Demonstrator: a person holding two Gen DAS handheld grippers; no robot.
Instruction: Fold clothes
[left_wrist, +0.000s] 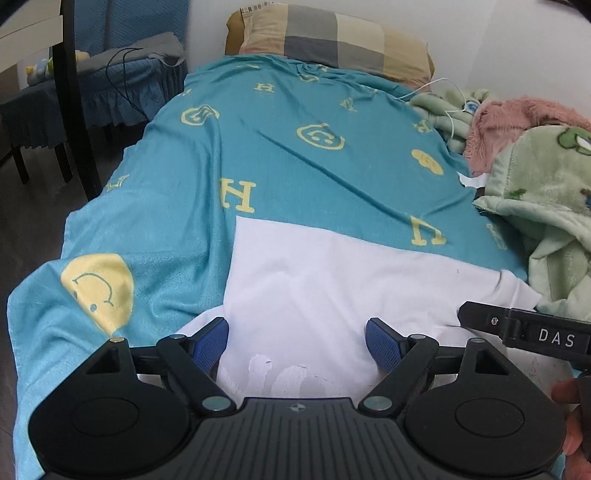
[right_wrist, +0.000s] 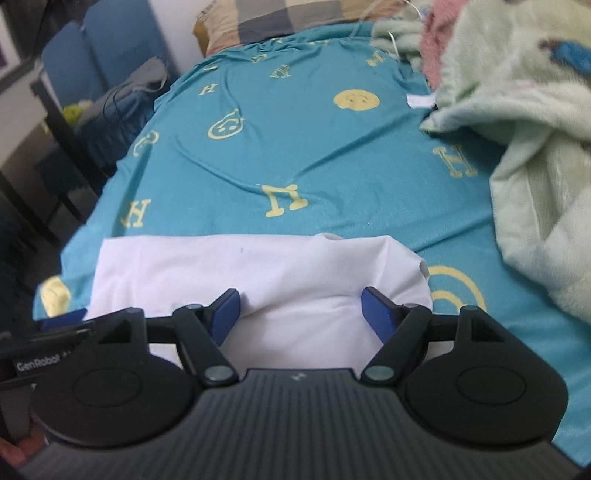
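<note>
You hold two grippers over a bed, and both point down at one white garment.

Your left gripper has its jaws spread wide. Its two blue pads stand apart over the white cloth, and neither pinches it. It holds nothing.

Your right gripper is also wide open. Its two blue pads straddle a raised fold of the same garment without pressing on it. It holds nothing either. In the left wrist view part of the right gripper juts in from the right edge, just beside the garment's far corner.

The garment lies folded at the near end of the bed, on one teal sheet printed with yellow letters and smiley faces. In the left wrist view its far edge runs straight, and a faded print shows near the gripper. In the right wrist view its right end is rounded and slightly puffed up.

At the head of the bed lies one checked pillow. Along the right side sits a heap of fleece: one pale green blanket with cartoon prints and one pink blanket behind it. A white cable trails over that heap.

To the left of the bed stands a chair with a blue cover, a grey cloth draped on it.
</note>
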